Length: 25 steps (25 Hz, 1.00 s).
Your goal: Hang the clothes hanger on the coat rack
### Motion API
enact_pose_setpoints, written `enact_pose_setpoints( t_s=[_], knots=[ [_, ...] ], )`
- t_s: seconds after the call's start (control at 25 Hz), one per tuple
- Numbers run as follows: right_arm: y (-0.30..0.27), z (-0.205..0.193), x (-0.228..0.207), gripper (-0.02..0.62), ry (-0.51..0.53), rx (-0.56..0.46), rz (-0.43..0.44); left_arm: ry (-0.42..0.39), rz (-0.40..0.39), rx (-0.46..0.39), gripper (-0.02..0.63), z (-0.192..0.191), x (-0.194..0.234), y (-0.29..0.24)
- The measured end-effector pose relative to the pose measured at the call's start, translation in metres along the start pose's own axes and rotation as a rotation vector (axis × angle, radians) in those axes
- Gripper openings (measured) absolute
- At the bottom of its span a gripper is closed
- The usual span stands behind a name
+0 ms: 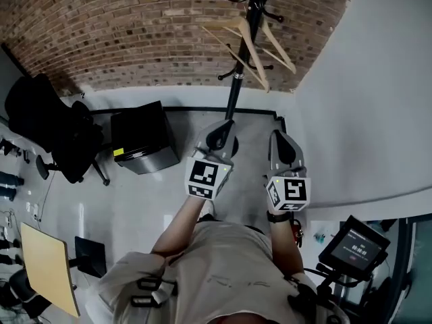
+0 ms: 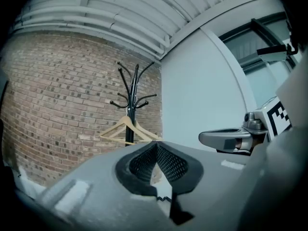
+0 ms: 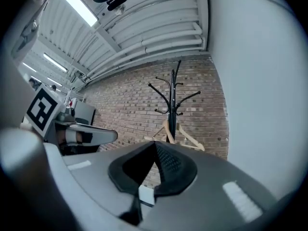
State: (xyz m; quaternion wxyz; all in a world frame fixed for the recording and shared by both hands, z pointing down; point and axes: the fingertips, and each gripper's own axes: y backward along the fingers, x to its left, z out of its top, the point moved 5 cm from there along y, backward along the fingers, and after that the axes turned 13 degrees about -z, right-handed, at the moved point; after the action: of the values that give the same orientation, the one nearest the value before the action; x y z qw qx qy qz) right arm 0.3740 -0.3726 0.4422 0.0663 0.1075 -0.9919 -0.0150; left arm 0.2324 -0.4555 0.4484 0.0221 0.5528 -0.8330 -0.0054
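The black coat rack (image 1: 246, 19) stands against the brick wall, straight ahead of me. A light wooden hanger (image 1: 251, 54) hangs from one of its lower hooks, clear of both grippers. My left gripper (image 1: 223, 130) and right gripper (image 1: 281, 137) are side by side in front of my chest, pointing level towards the rack, well short of it. Both are shut with nothing between the jaws. The left gripper view shows the rack (image 2: 130, 105), the hanger (image 2: 120, 128) and shut jaws (image 2: 156, 147). The right gripper view shows the rack (image 3: 172, 100), the hanger (image 3: 186, 137) and shut jaws (image 3: 155, 147).
A black box-shaped cabinet (image 1: 142, 140) sits on the floor left of the rack's pole. A black office chair (image 1: 61, 130) stands further left and a yellow-topped table (image 1: 47, 268) at lower left. A white wall (image 1: 364, 100) runs along the right, with a small screen device (image 1: 354, 245) below it.
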Motion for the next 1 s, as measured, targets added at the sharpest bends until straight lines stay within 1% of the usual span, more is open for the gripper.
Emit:
enact_pose_setpoints(
  t_s=[0.08,0.16,0.24,0.36,0.4,0.48,0.56,0.6,0.72,0.84,1.0],
  knots=[
    [0.019,0.007,-0.004,0.005,-0.013,-0.017,0.006,-0.047,0.023,-0.037,-0.002,0.011,-0.025,0.009],
    [0.049,0.013,-0.008,0.005,-0.026,-0.029,0.018,-0.062,0.053,-0.049,-0.002,0.015,-0.054,0.022],
    [0.096,0.014,-0.014,0.005,-0.041,-0.019,0.029,-0.045,0.082,-0.043,-0.002,0.013,-0.096,0.039],
    [0.178,0.003,-0.025,0.005,-0.054,0.030,0.044,0.018,0.102,-0.010,-0.002,-0.001,-0.178,0.068],
    [0.196,-0.004,-0.031,0.005,-0.056,0.045,0.050,0.033,0.103,0.005,-0.002,-0.009,-0.201,0.072],
    [0.215,-0.021,-0.040,0.005,-0.073,0.083,0.072,0.046,0.105,0.046,-0.002,-0.025,-0.233,0.076],
    [0.229,-0.031,-0.040,0.005,-0.089,0.108,0.099,0.037,0.124,0.082,-0.002,-0.036,-0.248,0.088],
    [0.233,-0.030,-0.039,0.005,-0.086,0.105,0.110,0.029,0.138,0.089,-0.002,-0.037,-0.251,0.094],
    [0.231,-0.014,-0.033,0.005,-0.081,0.069,0.121,0.002,0.172,0.073,-0.002,-0.019,-0.243,0.106],
    [0.245,0.006,-0.026,0.005,-0.085,0.032,0.101,-0.015,0.164,0.039,-0.002,0.004,-0.246,0.124],
    [0.268,0.029,-0.025,0.005,-0.078,-0.005,0.076,-0.073,0.131,0.006,-0.002,0.027,-0.267,0.142]
  ],
)
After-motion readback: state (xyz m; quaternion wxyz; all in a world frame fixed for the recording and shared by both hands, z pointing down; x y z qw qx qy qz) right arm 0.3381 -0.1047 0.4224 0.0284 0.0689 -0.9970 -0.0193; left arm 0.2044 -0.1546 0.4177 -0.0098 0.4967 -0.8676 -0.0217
